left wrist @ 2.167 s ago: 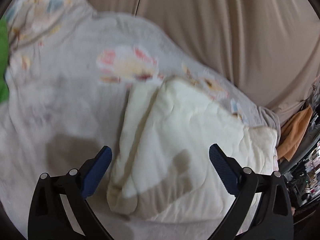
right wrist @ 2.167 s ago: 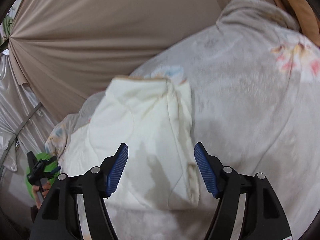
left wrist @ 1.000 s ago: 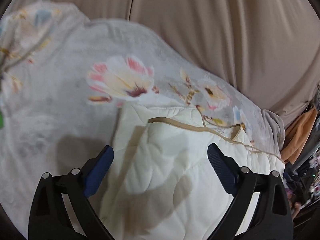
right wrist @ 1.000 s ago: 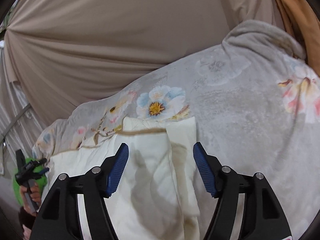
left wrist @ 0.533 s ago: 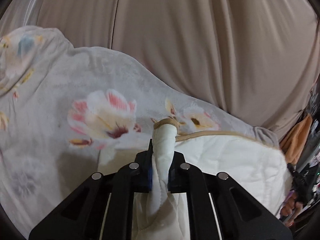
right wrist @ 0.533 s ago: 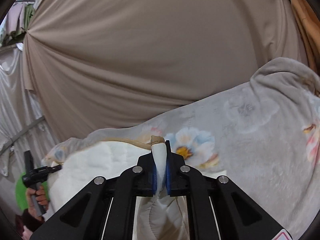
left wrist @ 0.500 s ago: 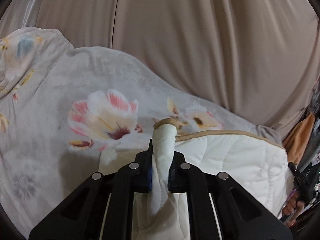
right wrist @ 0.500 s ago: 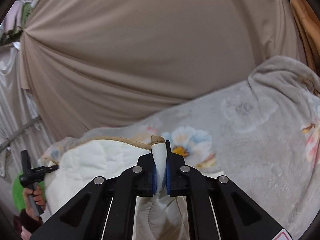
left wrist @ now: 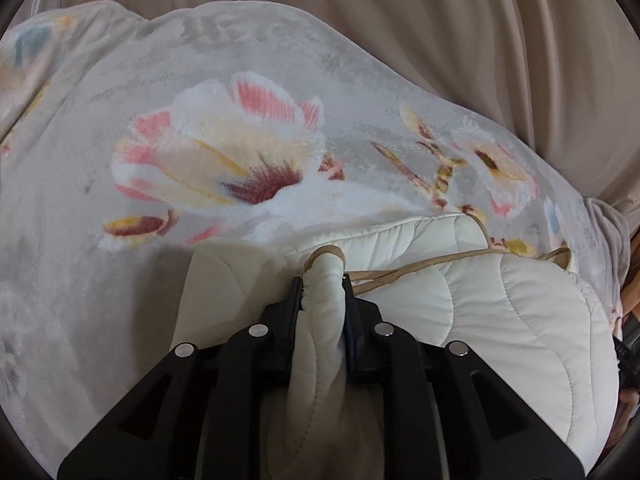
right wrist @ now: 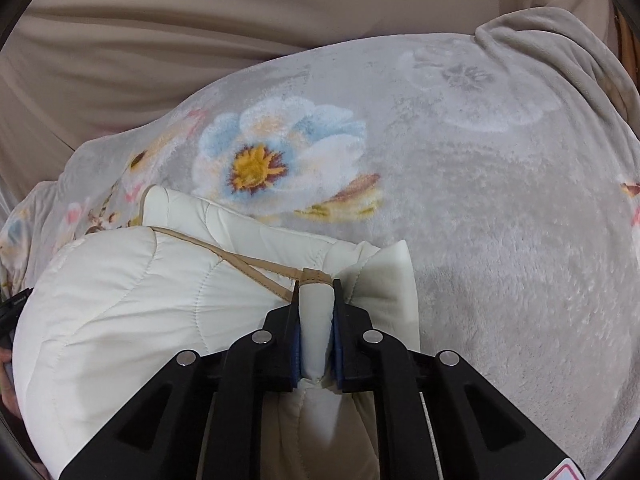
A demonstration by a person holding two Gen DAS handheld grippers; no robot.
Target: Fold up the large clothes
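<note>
Grey plush blanket (left wrist: 120,280) with big flower print spread across surface. Beige curtain (left wrist: 440,40) hanging in folds behind. Orange cloth (right wrist: 626,40) at edge.

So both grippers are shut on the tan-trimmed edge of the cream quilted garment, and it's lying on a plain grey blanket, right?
Not quite: the blanket is grey but flowered, not plain. The right wrist view shows a blue flower on it, the left wrist view a pink one. The rest holds: the left gripper and right gripper are each shut on the tan-trimmed edge of the cream quilted garment.
</note>
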